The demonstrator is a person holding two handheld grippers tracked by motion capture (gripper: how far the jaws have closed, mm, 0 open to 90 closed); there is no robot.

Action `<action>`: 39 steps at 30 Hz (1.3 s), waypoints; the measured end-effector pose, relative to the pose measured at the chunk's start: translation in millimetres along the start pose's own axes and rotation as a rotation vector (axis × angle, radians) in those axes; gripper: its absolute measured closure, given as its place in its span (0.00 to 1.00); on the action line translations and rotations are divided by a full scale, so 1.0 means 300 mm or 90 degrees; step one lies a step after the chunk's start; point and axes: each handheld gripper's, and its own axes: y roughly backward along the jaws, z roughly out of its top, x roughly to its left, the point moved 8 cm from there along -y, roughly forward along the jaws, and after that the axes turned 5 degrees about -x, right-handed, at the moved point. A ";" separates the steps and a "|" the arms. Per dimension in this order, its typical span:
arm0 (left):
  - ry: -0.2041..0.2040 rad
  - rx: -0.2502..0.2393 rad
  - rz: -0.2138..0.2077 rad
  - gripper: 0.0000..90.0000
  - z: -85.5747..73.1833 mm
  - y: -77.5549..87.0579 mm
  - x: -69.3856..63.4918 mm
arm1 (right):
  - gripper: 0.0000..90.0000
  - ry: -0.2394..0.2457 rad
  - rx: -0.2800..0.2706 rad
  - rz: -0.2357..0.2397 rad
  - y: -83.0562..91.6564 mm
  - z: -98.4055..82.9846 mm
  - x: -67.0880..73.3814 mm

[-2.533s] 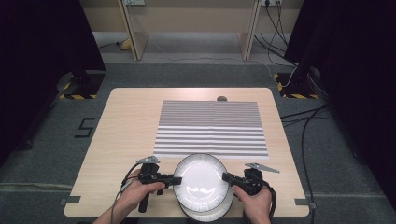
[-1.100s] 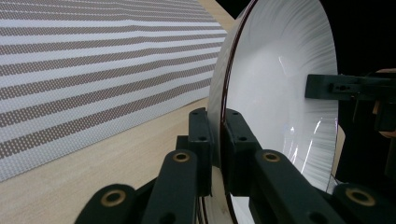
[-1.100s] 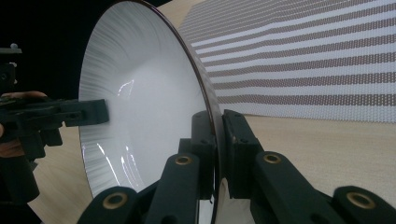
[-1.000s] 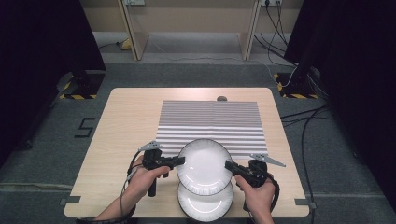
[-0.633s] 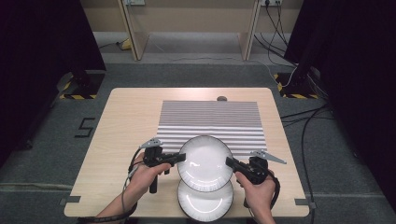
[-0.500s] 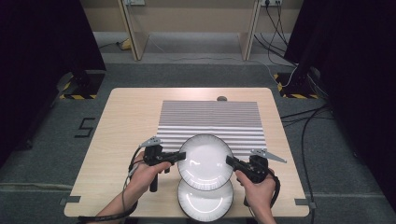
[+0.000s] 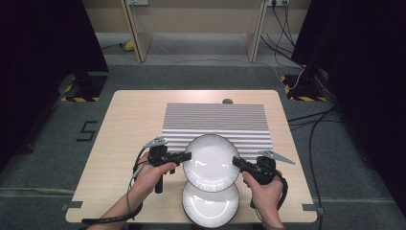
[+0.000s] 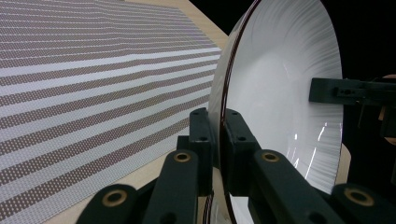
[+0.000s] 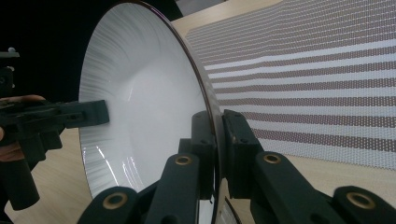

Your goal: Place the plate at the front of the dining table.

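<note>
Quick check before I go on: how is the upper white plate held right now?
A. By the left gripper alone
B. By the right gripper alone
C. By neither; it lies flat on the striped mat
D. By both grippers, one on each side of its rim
D: the left gripper and the right gripper each clamp the rim of the upper plate, on opposite sides.

High view overhead facing forward, gripper views close, sharing plate [image 7: 210, 162]

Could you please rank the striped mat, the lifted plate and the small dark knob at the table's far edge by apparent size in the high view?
1. striped mat
2. lifted plate, nearer the camera, yet clearly smaller
3. small dark knob
</note>
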 end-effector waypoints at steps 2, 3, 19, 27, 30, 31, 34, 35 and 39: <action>-0.002 -0.002 0.001 0.93 0.006 -0.001 0.001 | 0.93 0.001 -0.002 0.000 -0.001 0.005 0.000; -0.002 -0.003 0.002 0.93 0.010 -0.002 0.002 | 0.93 0.000 -0.002 0.000 -0.002 0.007 0.001; -0.003 -0.015 0.004 0.93 0.044 -0.010 0.012 | 0.93 0.001 -0.011 -0.002 -0.015 0.040 0.002; -0.002 -0.022 0.004 0.93 0.059 -0.011 0.015 | 0.93 0.003 -0.015 -0.001 -0.020 0.054 0.003; -0.003 -0.024 0.005 0.93 0.067 -0.012 0.017 | 0.93 0.001 -0.016 -0.001 -0.022 0.059 0.005; -0.003 -0.025 0.005 0.93 0.068 -0.013 0.017 | 0.93 0.003 -0.017 -0.002 -0.023 0.061 0.004; -0.003 -0.027 0.005 0.93 0.072 -0.014 0.018 | 0.93 0.003 -0.018 -0.001 -0.024 0.064 0.004; -0.003 -0.027 0.005 0.93 0.073 -0.014 0.018 | 0.93 0.003 -0.019 -0.001 -0.025 0.065 0.003; -0.003 -0.028 0.007 0.93 0.077 -0.016 0.020 | 0.93 -0.001 -0.019 -0.001 -0.026 0.067 0.003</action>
